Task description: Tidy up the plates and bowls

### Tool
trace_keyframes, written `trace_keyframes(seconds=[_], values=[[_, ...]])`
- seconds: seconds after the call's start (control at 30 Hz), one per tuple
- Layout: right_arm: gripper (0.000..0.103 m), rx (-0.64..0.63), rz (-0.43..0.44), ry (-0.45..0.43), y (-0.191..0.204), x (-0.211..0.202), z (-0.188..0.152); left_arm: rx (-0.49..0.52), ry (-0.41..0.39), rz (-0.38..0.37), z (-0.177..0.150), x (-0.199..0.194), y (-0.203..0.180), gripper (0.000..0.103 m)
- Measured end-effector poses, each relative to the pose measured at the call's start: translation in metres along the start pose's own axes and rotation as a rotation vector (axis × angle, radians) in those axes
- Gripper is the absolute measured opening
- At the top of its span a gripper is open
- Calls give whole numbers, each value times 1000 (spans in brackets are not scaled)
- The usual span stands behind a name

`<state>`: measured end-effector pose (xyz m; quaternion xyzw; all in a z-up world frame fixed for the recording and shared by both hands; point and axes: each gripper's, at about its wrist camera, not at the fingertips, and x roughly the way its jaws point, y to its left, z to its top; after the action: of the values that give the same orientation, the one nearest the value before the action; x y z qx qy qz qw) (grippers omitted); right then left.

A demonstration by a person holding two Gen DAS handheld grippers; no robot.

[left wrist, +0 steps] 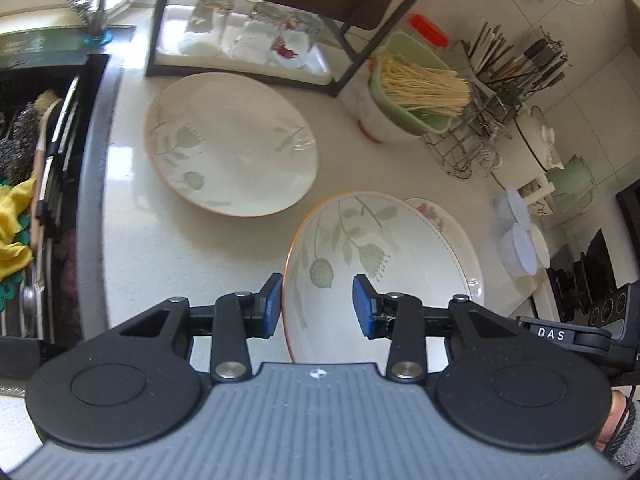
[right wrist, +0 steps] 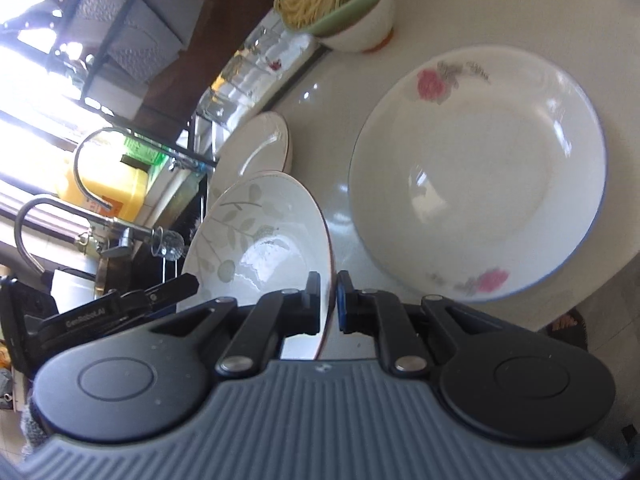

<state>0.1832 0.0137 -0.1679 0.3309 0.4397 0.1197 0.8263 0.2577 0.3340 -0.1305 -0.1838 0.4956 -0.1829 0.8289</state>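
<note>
- Blue-padded, your right tool [right wrist: 329,300] is narrowed onto the thin rim of the leaf-patterned bowl [right wrist: 256,248], holding it tilted above the desk [right wrist: 320,128].
- Your left tool [left wrist: 318,306] stands wide; its pads straddle the same bowl's [left wrist: 360,264] rim, the outer pad right beside the edge; contact can't be told.
- Beside the held bowl, the rose plate [right wrist: 480,172] lies flat near the desk's edge.
- Bare desk shows between the leaf plate [left wrist: 228,144] and the sink [left wrist: 36,200].

At my counter's [left wrist: 132,248] back edge, a green container of noodles [left wrist: 420,88] leans beside the wire utensil rack [left wrist: 500,92]. My sink [left wrist: 36,184] holds a yellow cloth [left wrist: 14,224].
</note>
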Motion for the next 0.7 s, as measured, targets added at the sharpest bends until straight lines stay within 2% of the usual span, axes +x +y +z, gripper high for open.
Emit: trace_keyframes(seconds=[0.33,0.5,0.7], values=[[11,-15,-38,-83,-35,-35,46,30,51,-17,16,48,-59,43],[11,7,-51,-65,-57,-41,66,10,39,-19,28,75,-82,43],[11,-45,-73,-24,-76,-30,95,17,57,25,44,107,-103,43]])
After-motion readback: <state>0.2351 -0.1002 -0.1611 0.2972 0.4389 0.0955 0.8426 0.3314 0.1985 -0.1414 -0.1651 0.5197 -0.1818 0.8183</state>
